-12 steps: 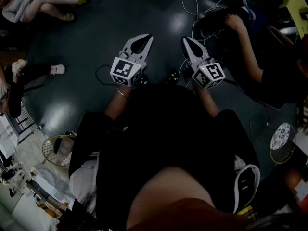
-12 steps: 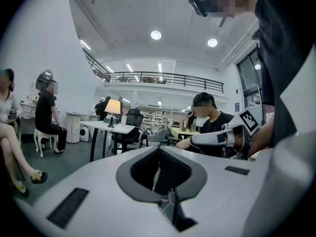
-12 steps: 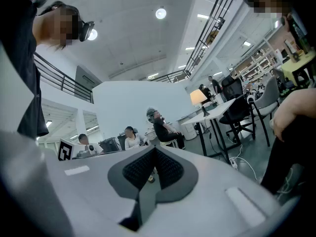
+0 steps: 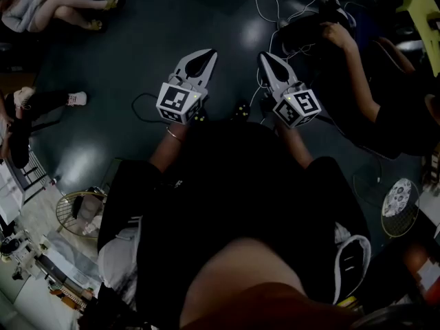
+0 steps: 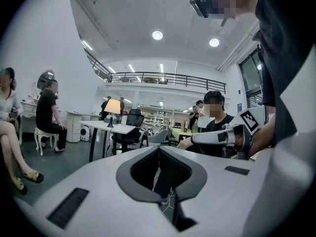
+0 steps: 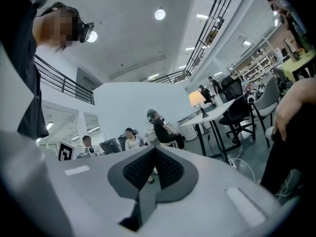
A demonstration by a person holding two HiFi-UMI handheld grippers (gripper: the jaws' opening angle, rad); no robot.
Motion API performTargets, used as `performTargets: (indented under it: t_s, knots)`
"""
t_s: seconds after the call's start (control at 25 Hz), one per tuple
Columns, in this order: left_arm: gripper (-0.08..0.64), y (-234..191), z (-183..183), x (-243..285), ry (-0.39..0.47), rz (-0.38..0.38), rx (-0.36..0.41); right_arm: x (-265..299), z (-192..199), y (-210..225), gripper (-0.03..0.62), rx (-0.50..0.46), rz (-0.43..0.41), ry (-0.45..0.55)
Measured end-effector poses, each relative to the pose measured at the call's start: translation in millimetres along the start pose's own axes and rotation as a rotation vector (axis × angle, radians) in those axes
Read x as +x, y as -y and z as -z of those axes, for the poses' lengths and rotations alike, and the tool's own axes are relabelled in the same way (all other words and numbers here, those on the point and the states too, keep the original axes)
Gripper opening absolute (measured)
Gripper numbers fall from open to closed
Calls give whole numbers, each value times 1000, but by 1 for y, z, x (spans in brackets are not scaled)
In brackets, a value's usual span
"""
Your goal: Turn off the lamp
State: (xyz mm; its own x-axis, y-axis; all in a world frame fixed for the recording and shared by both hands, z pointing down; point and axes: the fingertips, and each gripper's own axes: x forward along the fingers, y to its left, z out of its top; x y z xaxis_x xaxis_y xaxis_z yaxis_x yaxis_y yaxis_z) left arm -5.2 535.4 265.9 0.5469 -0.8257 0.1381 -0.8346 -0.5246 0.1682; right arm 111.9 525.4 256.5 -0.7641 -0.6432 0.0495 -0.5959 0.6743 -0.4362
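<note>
The lamp (image 5: 113, 107) stands lit, with a glowing shade, on a white table (image 5: 118, 128) far across the room in the left gripper view. The right gripper view has the same lamp (image 6: 197, 98) on that table (image 6: 220, 111), right of centre and well away. In the head view my left gripper (image 4: 202, 54) and right gripper (image 4: 265, 58) are held side by side over the dark floor, just in front of my body. Both are shut with nothing between the jaws. Neither is near the lamp.
A black office chair (image 5: 130, 132) stands at the table. Seated people (image 5: 48, 113) are on the left, and a person in black (image 5: 213, 127) is close on the right. White cables (image 4: 265, 4) lie on the floor ahead, and a wire basket (image 4: 74, 212) stands at the lower left.
Both grippers stay where they were, still shut. The head view has shifted very slightly, so the things at its edges sit a little differently.
</note>
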Motion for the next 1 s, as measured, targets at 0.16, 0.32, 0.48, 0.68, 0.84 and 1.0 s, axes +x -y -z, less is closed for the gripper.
performTargets:
  t_s: [0.16,0.32,0.48,0.68,0.84,1.0]
  knots:
    - [8,9,-1,13,13,-7,11,-8,-7,14,-9,-7,-17,0]
    - [8,15,2,32,-15,-43,-15,-15,-15,31,-11,-5,-65,6]
    - [8,22,5,44,-29,-63,-18,-21,-18,37,-11,-5,-108,12]
    - [8,27,4,52,-28,-57,26,-24,-17,42,-11,12,-133,9]
    - [8,24,3,62,-44,-80,2,-25,-22,54,-11,27,-134,21]
    - [8,5,-6,79,-37,-58,31,-7,-30,62,-11,13,-133,34]
